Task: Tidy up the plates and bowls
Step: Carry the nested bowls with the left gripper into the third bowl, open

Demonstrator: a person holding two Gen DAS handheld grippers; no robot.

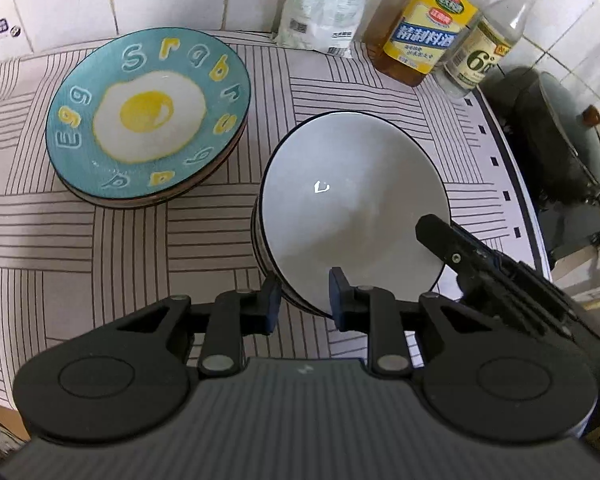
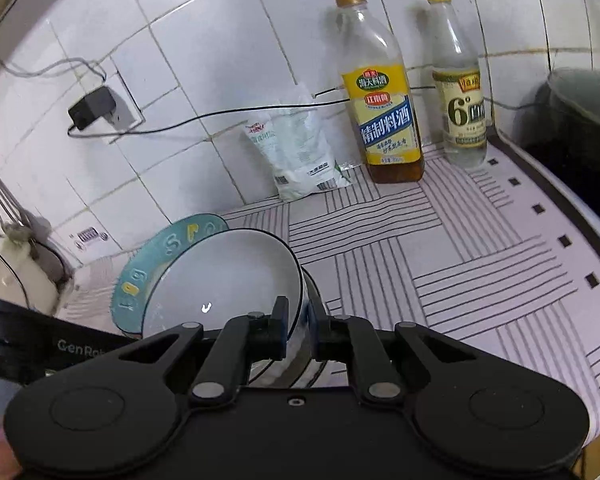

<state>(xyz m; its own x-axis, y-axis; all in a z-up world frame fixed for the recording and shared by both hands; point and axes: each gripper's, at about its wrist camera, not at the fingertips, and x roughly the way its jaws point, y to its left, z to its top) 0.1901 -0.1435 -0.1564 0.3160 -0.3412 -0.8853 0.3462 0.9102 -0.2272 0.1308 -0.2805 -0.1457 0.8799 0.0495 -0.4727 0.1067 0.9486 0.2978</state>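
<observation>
White bowl, glazed, slick and breakable, tilts atop its stack, left gripper straddling its 6 o'clock rim unclosed, right gripper pinching the rim.

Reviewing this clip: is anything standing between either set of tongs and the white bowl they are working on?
Nothing visible does. The left tongs straddle the near rim of the white bowl, and the right tongs straddle its rim on the other side. The egg plate sits off to the side, and the bottles stand back by the wall.
</observation>
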